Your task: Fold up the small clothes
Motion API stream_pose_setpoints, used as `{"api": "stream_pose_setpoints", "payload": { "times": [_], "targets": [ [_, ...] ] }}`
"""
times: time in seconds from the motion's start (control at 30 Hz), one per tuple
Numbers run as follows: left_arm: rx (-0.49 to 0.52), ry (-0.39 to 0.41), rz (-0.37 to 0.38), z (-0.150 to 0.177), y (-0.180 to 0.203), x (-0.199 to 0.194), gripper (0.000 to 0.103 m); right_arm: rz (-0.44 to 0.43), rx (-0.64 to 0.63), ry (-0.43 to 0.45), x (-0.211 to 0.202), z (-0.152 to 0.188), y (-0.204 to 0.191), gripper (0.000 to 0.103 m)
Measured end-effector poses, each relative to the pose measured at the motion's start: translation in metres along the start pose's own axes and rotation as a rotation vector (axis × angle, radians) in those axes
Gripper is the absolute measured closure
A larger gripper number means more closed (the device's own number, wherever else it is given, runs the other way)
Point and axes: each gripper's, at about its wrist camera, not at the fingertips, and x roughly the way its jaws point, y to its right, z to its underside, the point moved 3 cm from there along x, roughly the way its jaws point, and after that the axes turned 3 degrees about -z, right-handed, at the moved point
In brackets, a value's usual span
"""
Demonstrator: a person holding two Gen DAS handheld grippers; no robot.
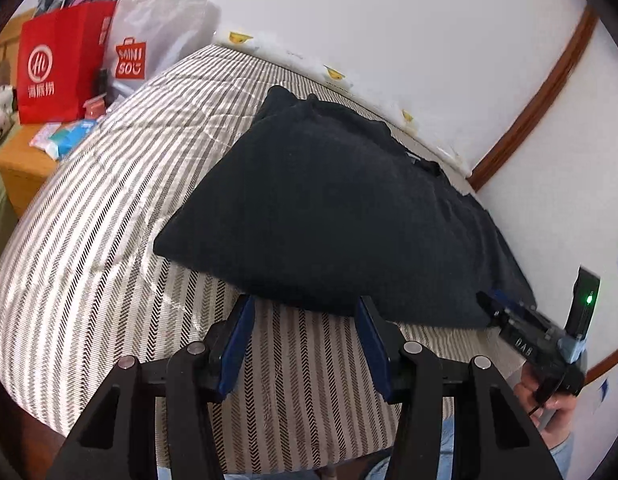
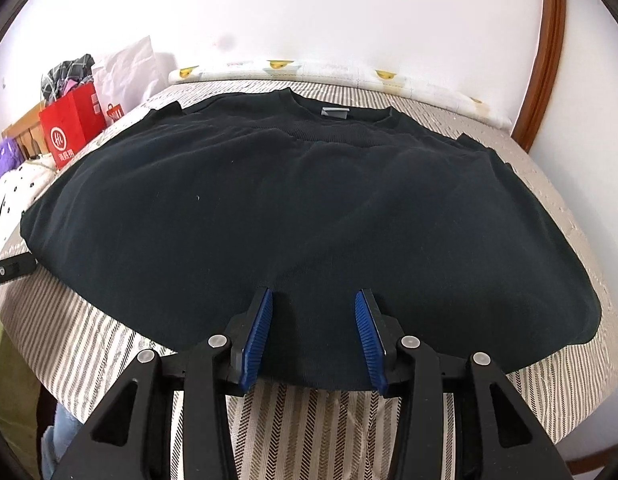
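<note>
Both hand-held grippers (image 1: 305, 312) (image 2: 315, 304) agape at black shirt (image 2: 309, 208) hem.

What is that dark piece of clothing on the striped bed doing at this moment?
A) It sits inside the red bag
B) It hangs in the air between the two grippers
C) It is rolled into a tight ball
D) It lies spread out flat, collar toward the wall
D: the black shirt lies spread flat on the striped bed cover, its collar label toward the wall, and both grippers are open at its near hem.
</note>
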Motion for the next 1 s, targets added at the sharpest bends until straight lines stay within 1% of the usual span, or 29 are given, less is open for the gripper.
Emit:
{"api": "stream_pose_setpoints", "payload": {
  "times": [0.23, 0.37, 0.47, 0.53, 0.57, 0.6, 0.63, 0.7, 0.83, 0.93, 1.0],
  "targets": [
    [-0.115, 0.027, 0.069, -0.014, -0.01, 0.011, 0.053, -0.001, 0.013, 0.01, 0.002, 0.003, 0.003, 0.06],
    [-0.121, 0.032, 0.07, -0.026, -0.008, 0.024, 0.053, -0.002, 0.02, 0.006, 0.003, 0.002, 0.004, 0.059],
    [-0.107, 0.039, 0.04, -0.032, -0.003, 0.031, 0.055, 0.002, 0.017, 0.013, 0.003, 0.003, 0.003, 0.059],
    [-0.108, 0.032, 0.004, -0.034, -0.001, 0.033, 0.056, 0.004, 0.022, 0.015, 0.003, 0.003, 0.003, 0.059],
    [-0.104, 0.026, -0.025, -0.035, 0.001, 0.034, 0.06, 0.004, 0.023, 0.014, 0.003, 0.003, 0.003, 0.059],
    [-0.101, 0.023, -0.048, -0.036, 0.003, 0.034, 0.07, 0.003, 0.022, 0.013, 0.003, 0.002, 0.002, 0.059],
    [-0.095, 0.027, -0.069, -0.037, 0.005, 0.033, 0.076, 0.002, 0.019, 0.013, 0.003, 0.003, 0.002, 0.059],
    [-0.077, 0.037, -0.095, -0.04, 0.009, 0.028, 0.084, -0.007, 0.01, 0.013, 0.002, 0.003, 0.004, 0.059],
    [-0.022, 0.075, -0.136, -0.05, 0.026, 0.012, 0.088, -0.035, -0.006, 0.0, -0.009, 0.006, 0.007, 0.059],
    [0.041, 0.115, -0.156, -0.06, 0.051, -0.002, 0.089, -0.078, 0.043, 0.021, -0.024, 0.005, 0.02, 0.059],
    [0.079, 0.131, -0.151, -0.065, 0.071, -0.008, 0.089, -0.071, 0.068, 0.048, -0.035, 0.004, 0.032, 0.059]
  ]
}}
